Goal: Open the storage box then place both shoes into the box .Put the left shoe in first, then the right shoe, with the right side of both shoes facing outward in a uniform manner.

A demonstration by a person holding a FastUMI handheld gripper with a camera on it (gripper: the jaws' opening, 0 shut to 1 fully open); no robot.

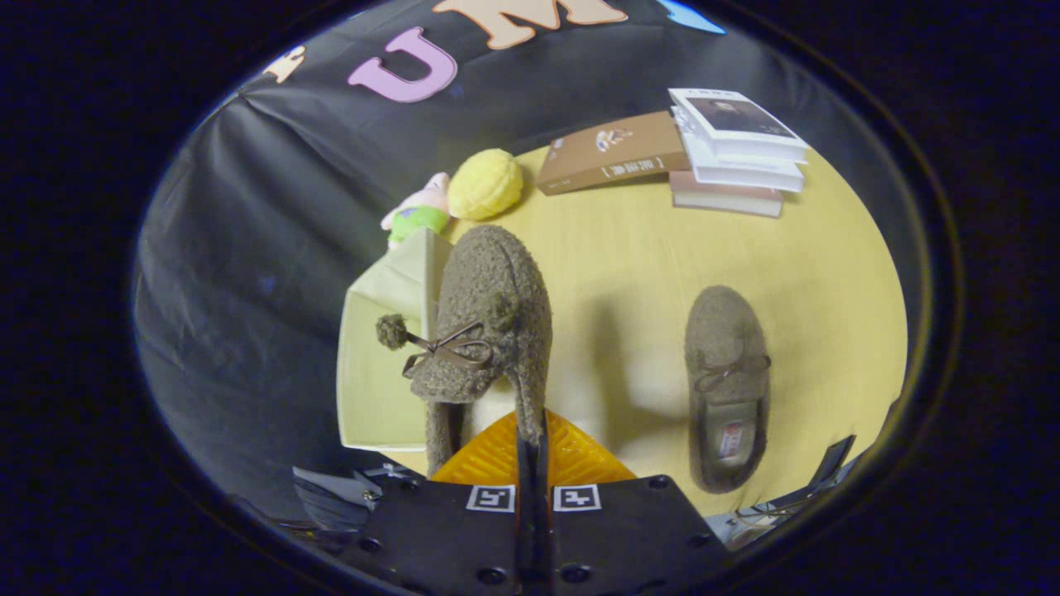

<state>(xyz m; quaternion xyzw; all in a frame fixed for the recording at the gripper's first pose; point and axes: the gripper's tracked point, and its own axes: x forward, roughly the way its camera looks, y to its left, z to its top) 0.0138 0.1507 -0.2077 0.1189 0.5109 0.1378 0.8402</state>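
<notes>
Far left of the frame is just the black cloth wall, hanging in soft folds right up against the bench (629,248) edge, so there's not much room on that side. Next over, left of centre, sits the storage box (381,364), pale cream with flat smooth panels and its top open, parked at the bench's left edge. Behind it, upper centre-left, a small pink and green plush toy (416,213) and a bumpy yellow ball-shaped thing (485,183) sit close together near the wall.

Dead centre is the held shoe (489,331), a fuzzy grey-brown slipper with a nubbly fleece texture, a thin brown bow and little pompoms. It's lifted with the toe pointing away, overlapping the box's right side. The claw (532,447) at bottom centre is clenched on the heel rim of that shoe, both fingers pinching the fabric with basically no gap between them.

Right of that there's a wide stretch of bare, smooth yellow wood bench, the most open space around. The second shoe (727,385) lies flat there at lower right, same fuzzy material, opening facing up, well apart from the claw. Upper right, a brown book (611,153) lies flat beside a stack of books (737,153) near the bench's far edge.
</notes>
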